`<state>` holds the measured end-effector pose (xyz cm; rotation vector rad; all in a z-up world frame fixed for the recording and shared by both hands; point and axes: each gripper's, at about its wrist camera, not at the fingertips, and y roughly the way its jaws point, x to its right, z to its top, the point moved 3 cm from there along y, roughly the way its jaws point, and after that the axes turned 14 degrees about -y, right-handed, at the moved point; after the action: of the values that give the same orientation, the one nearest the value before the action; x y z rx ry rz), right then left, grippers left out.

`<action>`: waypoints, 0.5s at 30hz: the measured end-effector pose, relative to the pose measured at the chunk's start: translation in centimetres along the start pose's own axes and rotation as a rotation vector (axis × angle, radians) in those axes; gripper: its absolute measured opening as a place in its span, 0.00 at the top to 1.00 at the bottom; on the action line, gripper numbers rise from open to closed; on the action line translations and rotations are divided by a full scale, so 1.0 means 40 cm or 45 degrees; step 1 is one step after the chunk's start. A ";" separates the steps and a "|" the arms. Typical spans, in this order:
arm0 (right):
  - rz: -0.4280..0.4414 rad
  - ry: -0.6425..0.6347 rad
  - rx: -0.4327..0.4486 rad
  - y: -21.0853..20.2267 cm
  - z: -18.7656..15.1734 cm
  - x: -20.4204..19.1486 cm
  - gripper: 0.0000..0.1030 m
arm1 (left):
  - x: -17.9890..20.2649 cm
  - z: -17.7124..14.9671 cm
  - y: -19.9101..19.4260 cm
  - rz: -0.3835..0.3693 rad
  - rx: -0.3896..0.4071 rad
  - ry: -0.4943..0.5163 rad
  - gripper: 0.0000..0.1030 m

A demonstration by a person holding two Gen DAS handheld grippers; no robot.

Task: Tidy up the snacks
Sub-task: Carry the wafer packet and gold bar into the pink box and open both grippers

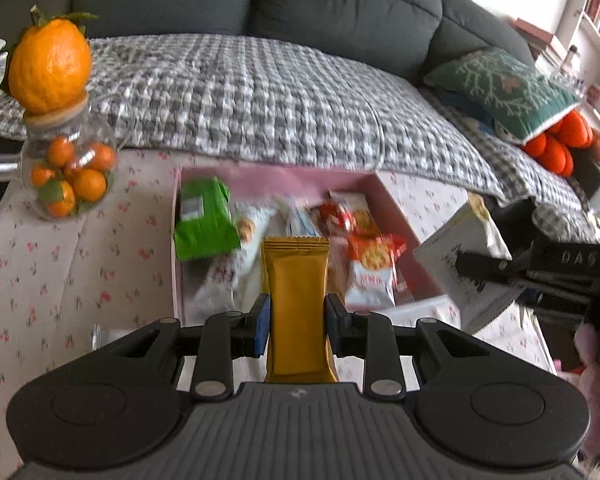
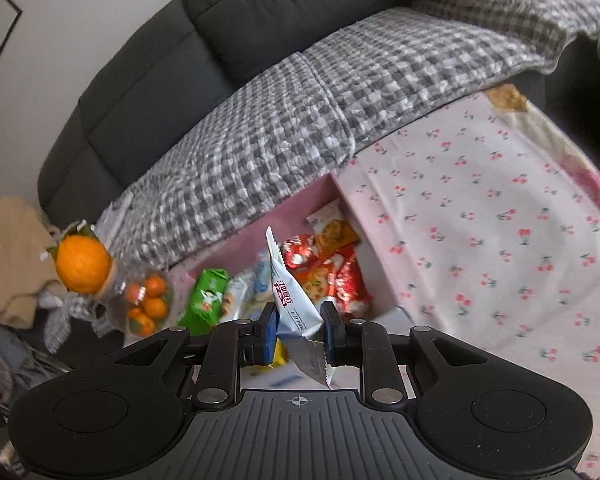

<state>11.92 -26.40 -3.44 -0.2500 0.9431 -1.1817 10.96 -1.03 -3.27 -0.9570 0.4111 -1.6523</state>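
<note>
1. While both claws hover over the counter, left claw pinches a yellow snack bar.
2. Right claw clamps a white wrapper near its crimped end; slick foil could slip.
3. Beyond, pink box holds loose snacks; a careless drop may miss it.
</note>
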 end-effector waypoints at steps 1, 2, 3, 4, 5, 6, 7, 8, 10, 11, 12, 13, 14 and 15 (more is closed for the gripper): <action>0.014 0.016 0.002 0.010 0.004 0.000 0.79 | 0.001 0.010 0.007 -0.004 0.013 0.001 0.75; 0.029 0.027 0.005 0.020 0.007 -0.002 0.79 | 0.002 0.019 0.015 -0.004 0.021 0.005 0.75; 0.043 0.032 0.012 0.030 0.012 -0.006 0.79 | 0.004 0.027 0.023 0.001 0.029 0.011 0.75; 0.050 0.036 0.020 0.039 0.017 -0.010 0.79 | 0.006 0.038 0.036 0.010 0.036 0.016 0.75; 0.056 0.038 0.030 0.046 0.020 -0.014 0.79 | 0.007 0.050 0.048 0.018 0.041 0.019 0.75; 0.064 0.044 0.040 0.056 0.025 -0.017 0.79 | 0.008 0.062 0.062 0.024 0.047 0.022 0.75; 0.068 0.052 0.050 0.065 0.029 -0.020 0.79 | 0.008 0.072 0.075 0.031 0.051 0.028 0.75; 0.068 0.057 0.058 0.074 0.034 -0.022 0.79 | 0.008 0.081 0.089 0.037 0.051 0.035 0.75; 0.058 0.062 0.079 0.095 0.041 -0.024 0.79 | 0.010 0.098 0.116 0.049 0.049 0.045 0.75; 0.051 0.064 0.069 0.111 0.042 -0.025 0.79 | 0.011 0.106 0.129 0.054 0.046 0.045 0.75; 0.039 0.059 0.045 0.130 0.043 -0.025 0.79 | 0.011 0.113 0.139 0.060 0.041 0.044 0.75; 0.011 0.042 0.029 0.147 0.047 -0.026 0.79 | 0.013 0.121 0.151 0.066 0.035 0.046 0.75; -0.032 0.004 0.023 0.162 0.056 -0.028 0.79 | 0.014 0.128 0.161 0.069 0.031 0.053 0.75; -0.064 -0.031 0.031 0.172 0.066 -0.028 0.80 | 0.015 0.134 0.170 0.076 0.030 0.062 0.75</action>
<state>18.41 -23.45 -5.53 -0.2694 0.9048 -1.2328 19.41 -2.58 -4.54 -0.8807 0.4480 -1.6257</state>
